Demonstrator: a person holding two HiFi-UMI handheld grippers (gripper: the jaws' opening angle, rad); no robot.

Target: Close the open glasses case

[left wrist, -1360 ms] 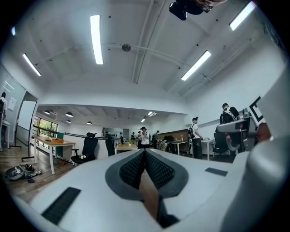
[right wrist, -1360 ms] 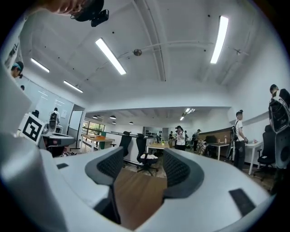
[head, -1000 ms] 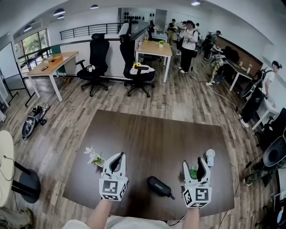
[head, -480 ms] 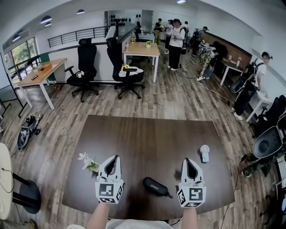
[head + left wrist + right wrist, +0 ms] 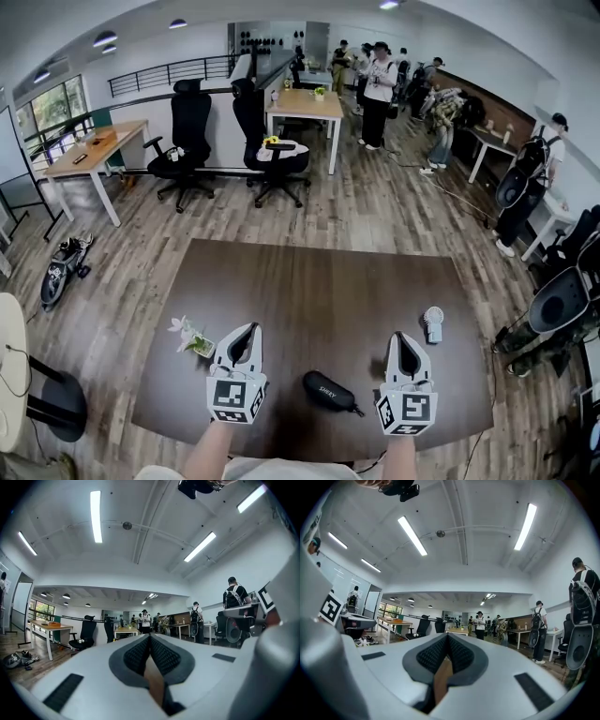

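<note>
Since a second ago the right hand-held gripper [image 5: 401,336] has brought its jaws together. They stood apart then, and neither hand has shifted much. The left hand-held gripper [image 5: 249,327] is also closed, with nothing between its pads.

The case [image 5: 328,391] lies on the near part of the counter [image 5: 319,281], between the two grippers and touching neither. From above it looks low and dark and may already be shut, though the seam is too small to tell. If the lid is ajar, the sound way is to steady one end with one gripper and press the other's closed tips straight down on the top, so the case does not skid.

Only the head view shows the case. The gripper views point level and take in just the far room, but they alone show the pads meeting on nothing.
</note>
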